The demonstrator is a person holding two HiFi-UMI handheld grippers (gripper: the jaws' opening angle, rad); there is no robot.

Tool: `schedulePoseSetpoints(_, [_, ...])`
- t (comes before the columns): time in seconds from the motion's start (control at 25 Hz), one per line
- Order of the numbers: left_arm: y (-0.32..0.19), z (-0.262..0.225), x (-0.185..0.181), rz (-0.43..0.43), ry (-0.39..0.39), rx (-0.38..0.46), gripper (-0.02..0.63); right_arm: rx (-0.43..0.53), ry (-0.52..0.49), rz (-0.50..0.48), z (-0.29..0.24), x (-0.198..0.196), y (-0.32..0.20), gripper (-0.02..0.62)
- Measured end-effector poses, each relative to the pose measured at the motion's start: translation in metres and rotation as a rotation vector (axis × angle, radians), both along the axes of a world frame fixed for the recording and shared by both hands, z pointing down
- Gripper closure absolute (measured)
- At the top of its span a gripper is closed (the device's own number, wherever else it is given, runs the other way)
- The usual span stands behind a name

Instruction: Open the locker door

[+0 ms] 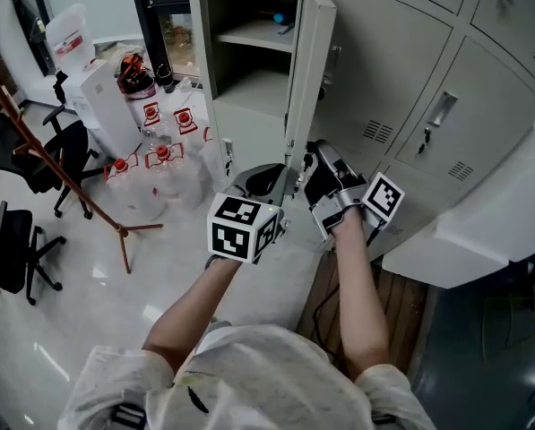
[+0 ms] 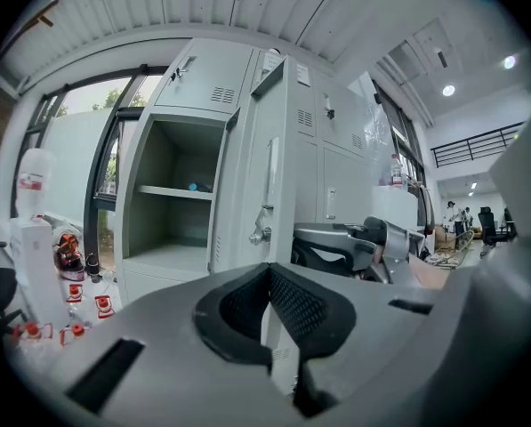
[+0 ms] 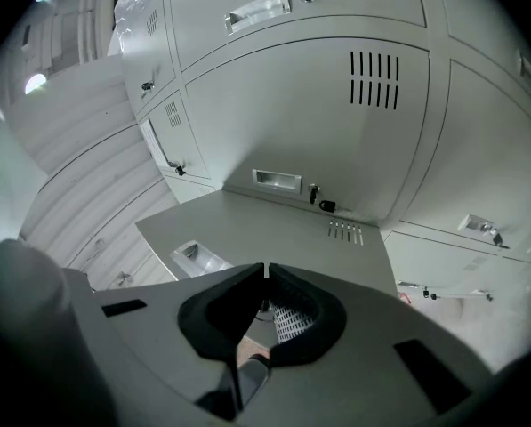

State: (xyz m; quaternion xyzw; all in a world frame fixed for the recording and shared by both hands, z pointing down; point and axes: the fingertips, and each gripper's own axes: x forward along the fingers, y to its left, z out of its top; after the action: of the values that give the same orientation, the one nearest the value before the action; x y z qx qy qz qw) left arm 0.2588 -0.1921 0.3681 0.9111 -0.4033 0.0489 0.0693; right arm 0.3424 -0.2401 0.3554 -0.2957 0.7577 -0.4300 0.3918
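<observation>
Forearms reach out from the person's pale shirt in the head view, each ending in a gripper close to the free edge of the locker door (image 1: pixel 307 70). That door stands swung well out from its compartment (image 1: pixel 249 79), seen nearly edge-on, with the shelf (image 1: pixel 254 36) inside exposed. The left gripper (image 1: pixel 269 179) sits just left of the door's lower edge and the right gripper (image 1: pixel 325 161) just right of it. I judge they flank the panel so either one can push or steady it.

Seen from the left gripper view, the left gripper (image 2: pixel 267 269) has its jaws pressed together with nothing caught between them. It faces the door's (image 2: pixel 278 149) inner side, where the latch (image 2: pixel 261 234) shows. The right gripper (image 2: pixel 345 243) pokes in from beyond the door's edge.

Looking along the right gripper (image 3: pixel 265 272) in its own view, its jaws also meet at the tips and clasp nothing. Ahead lies the door's (image 3: pixel 283 225) outer face, tilted, with its recessed handle (image 3: pixel 194 256) toward the left. Neither tool holds the handle. From how wide the door stands, the opening looks essentially done.
</observation>
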Motion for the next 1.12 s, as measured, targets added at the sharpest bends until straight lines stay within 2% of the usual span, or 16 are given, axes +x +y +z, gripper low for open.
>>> schedulePoseSetpoints(0.68, [-0.004, 0.0, 0.021, 0.009, -0.016, -0.003, 0.6, 0.02, 0.02, 0.0, -0.001, 0.018, -0.002, 0.577])
schedulePoseSetpoints(0.92, [-0.004, 0.0, 0.018, 0.027, -0.012, -0.004, 0.6, 0.022, 0.045, 0.083, -0.004, 0.021, 0.002, 0.577])
schedulePoseSetpoints(1.12, [-0.004, 0.003, 0.016, 0.049, -0.003, -0.015, 0.6, 0.035, 0.13, 0.177, -0.008, 0.03, 0.011, 0.577])
